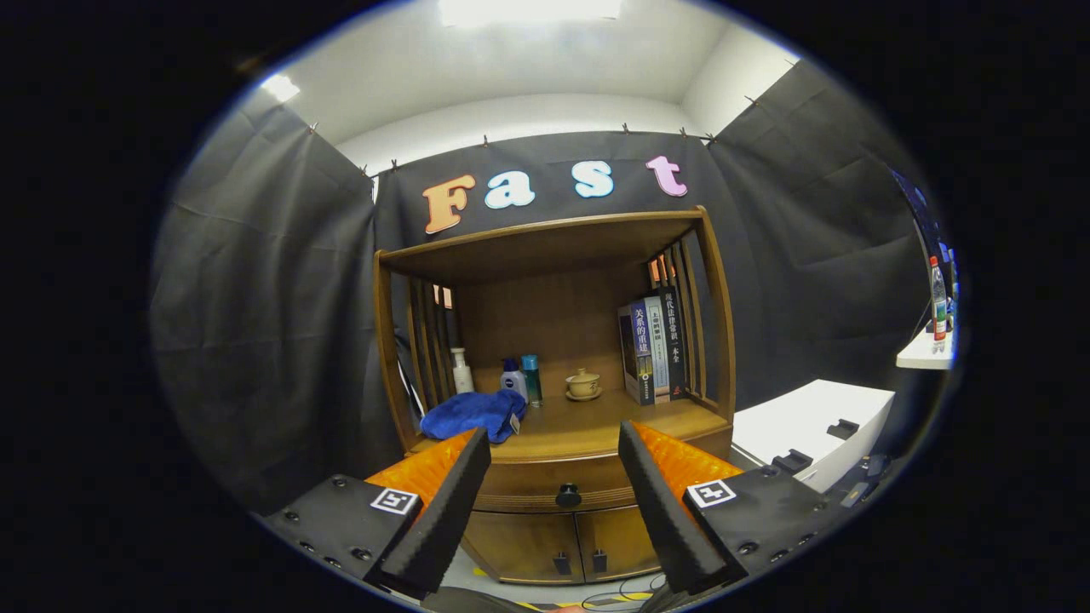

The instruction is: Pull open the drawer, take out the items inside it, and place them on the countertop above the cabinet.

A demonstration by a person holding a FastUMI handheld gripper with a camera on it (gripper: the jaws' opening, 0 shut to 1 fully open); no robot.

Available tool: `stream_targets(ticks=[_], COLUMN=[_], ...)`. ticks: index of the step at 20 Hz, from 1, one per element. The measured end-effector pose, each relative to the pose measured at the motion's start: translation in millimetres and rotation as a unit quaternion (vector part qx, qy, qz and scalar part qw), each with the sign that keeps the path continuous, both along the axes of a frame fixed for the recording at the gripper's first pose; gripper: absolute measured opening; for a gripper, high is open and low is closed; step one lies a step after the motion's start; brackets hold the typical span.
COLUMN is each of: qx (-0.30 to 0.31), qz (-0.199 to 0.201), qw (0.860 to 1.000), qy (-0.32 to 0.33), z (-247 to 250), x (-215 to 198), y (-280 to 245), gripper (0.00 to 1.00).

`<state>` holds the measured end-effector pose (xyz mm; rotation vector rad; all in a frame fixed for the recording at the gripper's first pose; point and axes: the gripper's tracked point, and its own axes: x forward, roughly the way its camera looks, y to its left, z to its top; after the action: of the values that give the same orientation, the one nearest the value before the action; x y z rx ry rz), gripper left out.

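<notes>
A wooden cabinet (553, 340) stands ahead of me against the booth wall. Its drawer (553, 485) sits closed under the countertop (588, 426), with a dark round knob (568, 495) in the middle. My gripper (553, 447) is open, held a short way back from the cabinet, with nothing between its fingers. The knob shows in the gap between the two fingers, a little below their tips. Whatever lies inside the drawer is hidden.
On the countertop lie a blue cloth (473, 414), a white bottle (461, 371), two small bottles (521, 379), a lidded cup on a saucer (583, 385) and upright books (654, 347). Two small doors (558, 545) sit under the drawer. A white box (809, 426) stands to the right.
</notes>
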<state>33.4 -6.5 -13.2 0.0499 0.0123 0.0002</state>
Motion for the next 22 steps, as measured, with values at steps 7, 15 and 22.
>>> stream_targets(ticks=[7,15,22], qx=[0.007,-0.027,-0.040], qz=[0.006,-0.015,-0.041], qw=[1.000,0.999,0.998], qy=[0.000,-0.032,0.035], z=[-12.0,-73.1,-172.8], x=[21.1,102.8,157.2], y=[3.9,0.8,-23.3], gripper=[0.98,0.98,0.98])
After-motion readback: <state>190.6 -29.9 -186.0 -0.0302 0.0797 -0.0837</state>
